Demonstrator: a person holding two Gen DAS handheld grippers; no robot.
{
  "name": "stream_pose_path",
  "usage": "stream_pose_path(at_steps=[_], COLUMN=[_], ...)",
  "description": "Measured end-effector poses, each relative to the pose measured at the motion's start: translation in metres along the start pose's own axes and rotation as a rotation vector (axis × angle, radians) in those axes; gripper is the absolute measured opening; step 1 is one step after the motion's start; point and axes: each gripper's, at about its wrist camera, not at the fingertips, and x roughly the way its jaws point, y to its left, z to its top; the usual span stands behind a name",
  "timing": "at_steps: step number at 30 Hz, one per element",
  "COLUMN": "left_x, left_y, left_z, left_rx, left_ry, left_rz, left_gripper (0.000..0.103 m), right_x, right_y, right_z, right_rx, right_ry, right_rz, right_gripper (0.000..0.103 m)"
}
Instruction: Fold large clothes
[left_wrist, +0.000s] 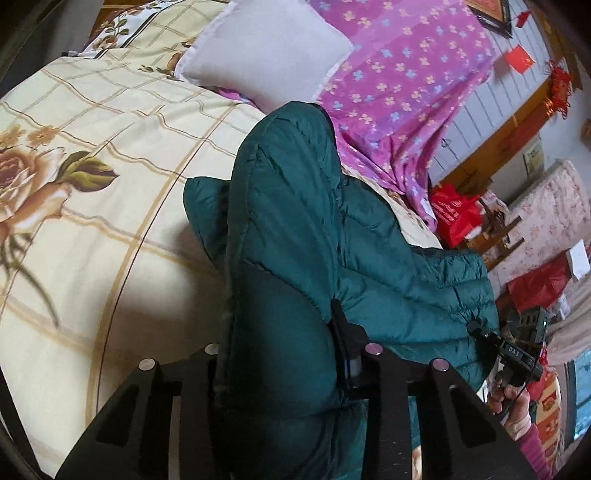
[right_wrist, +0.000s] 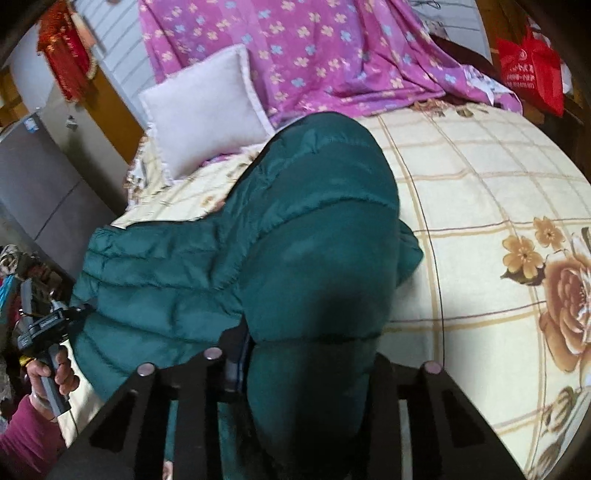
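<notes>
A dark green quilted puffer jacket (left_wrist: 295, 221) hangs over the near edge of a bed, stretched between both grippers. My left gripper (left_wrist: 280, 332) is shut on a thick fold of the jacket, which bulges up between its fingers and hides the tips. My right gripper (right_wrist: 310, 339) is shut on another fold of the jacket (right_wrist: 258, 240), also hiding its tips. The right gripper also shows at the lower right in the left wrist view (left_wrist: 476, 328), and the left gripper at the lower left in the right wrist view (right_wrist: 74, 312), both at the jacket's edge.
The bed has a cream checked sheet with brown roses (left_wrist: 92, 184). A white pillow (left_wrist: 266, 55) and a purple flowered blanket (left_wrist: 406, 81) lie at the head. Red bags (left_wrist: 454, 214) and clutter stand beside the bed. A grey cabinet (right_wrist: 33, 184) is on the other side.
</notes>
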Motion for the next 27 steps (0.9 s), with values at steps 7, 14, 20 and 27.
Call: stream_pose_path(at_steps=[7,14,20,27], left_x=[-0.053,-0.067,-0.068,-0.115], left_y=[-0.002,-0.001,-0.005,-0.044], left_z=[-0.044,-0.075,-0.083,-0.098], left_rx=[-0.001,0.008,0.003,0.141], left_ry=[0.103,0.138,0.06,-0.108], left_rz=[-0.033,0.047,0.19,0.384], left_gripper=[0.013,0.024,0.044,0.044], right_x=[-0.047,-0.055,-0.039,-0.088], right_y=[0.005,-0.007,-0.004,0.037], right_z=[-0.045,-0.088,-0.102,-0.103], right_rx=[0.039,0.117,0.102,-0.058], right_ry=[0.071,0.132,0.126,0.038], right_rz=[0.094,0.025,-0.15,-0.324], right_gripper=[0.03,0.054,0.085,0.085])
